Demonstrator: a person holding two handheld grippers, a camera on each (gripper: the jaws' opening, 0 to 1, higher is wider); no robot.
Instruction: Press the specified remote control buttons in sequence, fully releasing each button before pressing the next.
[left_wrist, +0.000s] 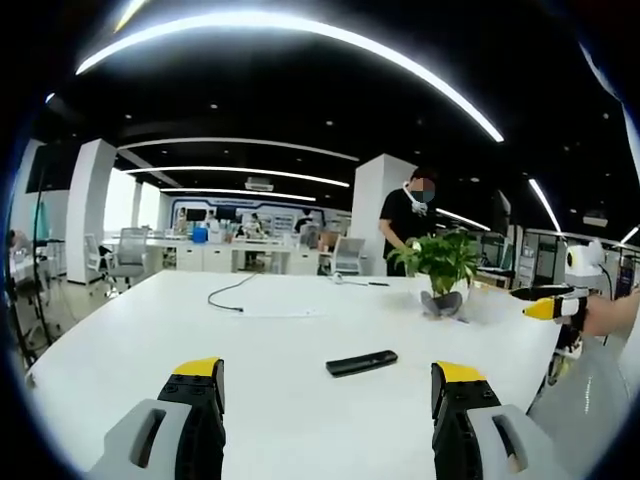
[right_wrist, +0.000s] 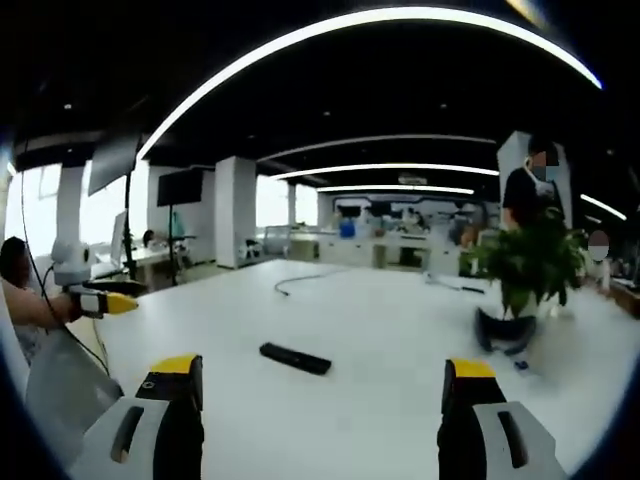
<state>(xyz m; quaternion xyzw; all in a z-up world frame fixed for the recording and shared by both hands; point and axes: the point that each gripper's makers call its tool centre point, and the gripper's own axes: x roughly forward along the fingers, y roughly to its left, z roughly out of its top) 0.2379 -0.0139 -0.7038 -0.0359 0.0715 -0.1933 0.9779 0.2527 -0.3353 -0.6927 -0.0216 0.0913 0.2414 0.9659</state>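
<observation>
The remote control (left_wrist: 361, 362) lies flat on the white table (left_wrist: 150, 330), just below centre in the left gripper view and lower centre-left in the right gripper view, well apart from both tools. The left gripper (left_wrist: 328, 395) has its jaws spread wide with nothing between them, framing the remote from below; the right gripper (right_wrist: 322, 395) is likewise agape and empty. Both seem held back and level, probably so the remote stays in plain sight before any button is approached (none looks pressed yet). A potted plant (left_wrist: 443, 268) stands right of centre beyond the remote, a loose cable (left_wrist: 230, 295) left of it.
</observation>
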